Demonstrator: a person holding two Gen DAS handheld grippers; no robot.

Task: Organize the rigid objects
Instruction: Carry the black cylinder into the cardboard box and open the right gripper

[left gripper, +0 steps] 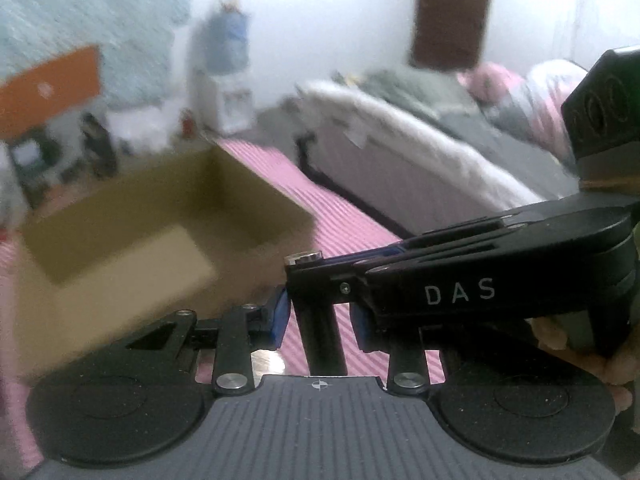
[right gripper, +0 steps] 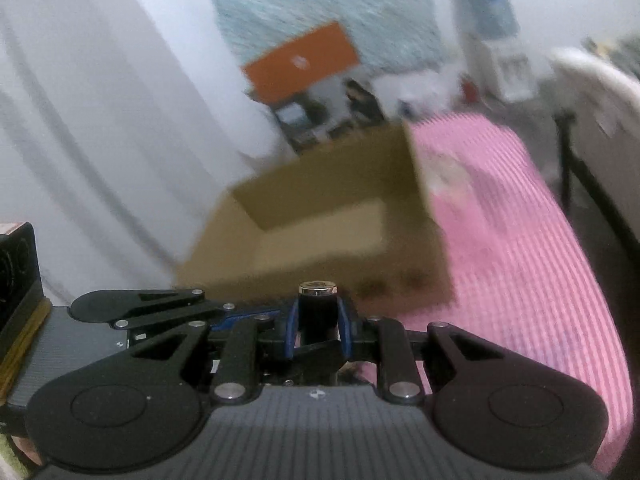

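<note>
Up close in the left wrist view, the left tool (left gripper: pixel 320 316) has its blue pads clenched on a black cylinder (left gripper: pixel 322 336) that stands upright between them. The right tool (left gripper: pixel 440 276), marked DAS, reaches in from the right, and its tip meets the top of the same cylinder. Behind them an open cardboard box (left gripper: pixel 160 216), blurred, sits on a pink striped mat (left gripper: pixel 340 208). A bed (left gripper: pixel 420 140) with rumpled bedding runs along the right. Next, in the right wrist view, the right tool (right gripper: pixel 318 328) grips the black cylinder (right gripper: pixel 318 308) just below its shiny metal cap (right gripper: pixel 318 289). The left tool (right gripper: pixel 160 308) lies across from the left. The cardboard box (right gripper: pixel 320 216) stands just beyond, open, on the pink mat (right gripper: pixel 520 240).
</note>
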